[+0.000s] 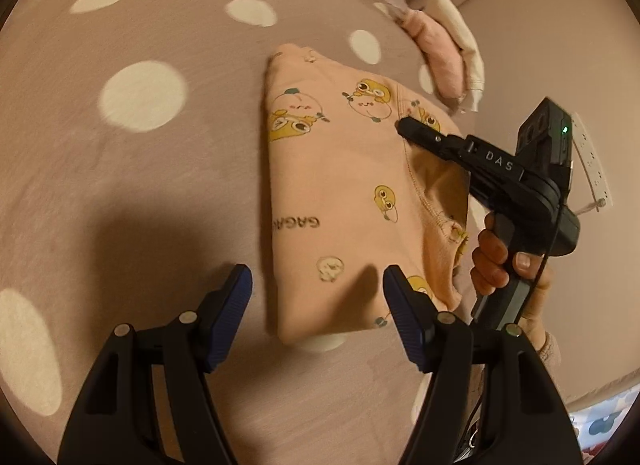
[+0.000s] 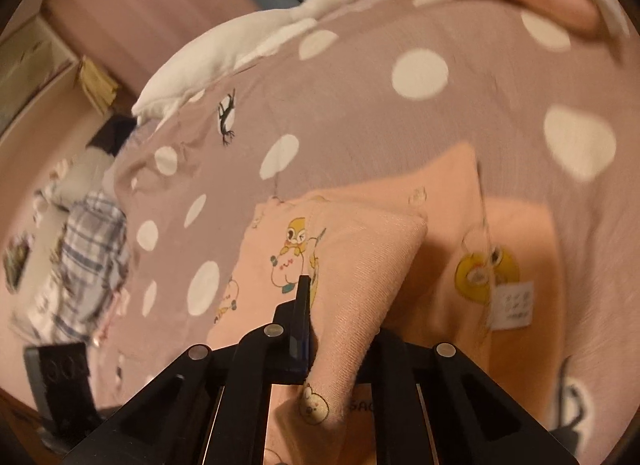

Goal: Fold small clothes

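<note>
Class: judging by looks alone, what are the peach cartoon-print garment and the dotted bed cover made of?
Peach cartoon-print garment: likely soft cotton knit, matte; fine ribbed weave and stitched seams show. Mauve white-dotted bed cover: probably brushed woven cotton, matte and faintly streaked.

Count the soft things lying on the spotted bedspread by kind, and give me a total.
Peach cartoon-print garment: 1
Pink folded clothes: 1
Cream folded cloth: 1
White goose plush: 1
Total: 4
</note>
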`<state>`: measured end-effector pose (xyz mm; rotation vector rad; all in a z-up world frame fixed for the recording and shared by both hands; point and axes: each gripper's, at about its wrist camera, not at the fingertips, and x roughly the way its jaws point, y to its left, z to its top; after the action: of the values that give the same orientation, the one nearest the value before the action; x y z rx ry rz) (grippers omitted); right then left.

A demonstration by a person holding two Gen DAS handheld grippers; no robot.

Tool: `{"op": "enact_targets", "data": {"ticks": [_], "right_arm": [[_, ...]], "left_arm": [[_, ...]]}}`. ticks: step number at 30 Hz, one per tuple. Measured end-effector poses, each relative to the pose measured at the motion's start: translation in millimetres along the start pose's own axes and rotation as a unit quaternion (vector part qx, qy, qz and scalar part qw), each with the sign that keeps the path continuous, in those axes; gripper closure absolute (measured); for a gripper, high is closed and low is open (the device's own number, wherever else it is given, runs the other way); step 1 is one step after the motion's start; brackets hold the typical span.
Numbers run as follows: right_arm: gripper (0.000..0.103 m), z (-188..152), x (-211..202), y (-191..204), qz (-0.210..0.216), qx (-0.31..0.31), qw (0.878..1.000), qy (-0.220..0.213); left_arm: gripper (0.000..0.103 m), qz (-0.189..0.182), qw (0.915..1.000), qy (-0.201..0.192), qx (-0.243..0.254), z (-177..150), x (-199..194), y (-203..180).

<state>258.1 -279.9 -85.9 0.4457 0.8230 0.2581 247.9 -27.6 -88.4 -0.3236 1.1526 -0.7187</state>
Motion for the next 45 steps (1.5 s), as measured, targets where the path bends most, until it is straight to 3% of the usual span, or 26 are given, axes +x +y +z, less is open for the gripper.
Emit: {"op": "enact_targets", "data": {"ticks": [4, 12, 15, 16, 18, 21, 26, 29, 33, 38, 40, 42, 45], "right_arm": [[0.093, 17, -20, -3, -0.031, -0.016, 0.999, -0.014], [0.092, 9, 2, -44, -0.1, -0.011, 0.994, 0.04], [0.089, 6, -2, -58, -0.065, 0.028, 0.997, 0.023], [0.089, 7, -7, -58, -0.07, 0.031, 0.997, 0.01], [0.077, 12, -20, -58, -0.098, 0.028, 0.995, -0.022], [0.076, 18, -40, -52, -0.122, 0.01, 0.99, -0.064], [0.076, 7, -55, -30, -0.068, -0.049, 0.994, -0.067], [0.076, -5, -40, -30, -0.061, -0.068, 0.995, -0.026], [0.076, -17, -10, -50, -0.115, -0.054, 0.992, 0.023], [0.078, -21, -19, -57, -0.102, -0.012, 0.995, 0.005], [0.078, -27, -31, -45, -0.098, -0.028, 0.995, -0.004], [0.078, -35, -45, -28, -0.067, -0.053, 0.996, -0.013], [0.078, -52, -53, -9, -0.043, -0.09, 0.995, 0.0]], "left_arm": [[0.035, -0.008, 0.9997, 0.003, 0.021, 5, 10, -20], [0.035, 0.013, 0.9982, -0.001, 0.058, 4, 24, -41], [0.035, 0.028, 0.997, -0.013, 0.071, 4, 22, -45], [0.036, 0.033, 0.9966, -0.017, 0.074, 5, 22, -45], [0.037, 0.035, 0.9961, -0.025, 0.076, 6, 22, -45], [0.037, 0.033, 0.9956, -0.034, 0.081, 6, 24, -46], [0.055, 0.044, 0.993, -0.037, 0.103, 1, 31, -54], [0.056, 0.054, 0.991, -0.029, 0.119, -1, 38, -56], [0.056, 0.059, 0.9914, -0.013, 0.116, -1, 50, -50], [0.055, 0.072, 0.9898, -0.011, 0.122, -1, 51, -53], [0.055, 0.073, 0.9898, -0.012, 0.121, -3, 50, -52], [0.054, 0.076, 0.9898, -0.013, 0.12, -4, 50, -52], [0.054, 0.08, 0.9897, -0.016, 0.118, -5, 51, -53]]}}
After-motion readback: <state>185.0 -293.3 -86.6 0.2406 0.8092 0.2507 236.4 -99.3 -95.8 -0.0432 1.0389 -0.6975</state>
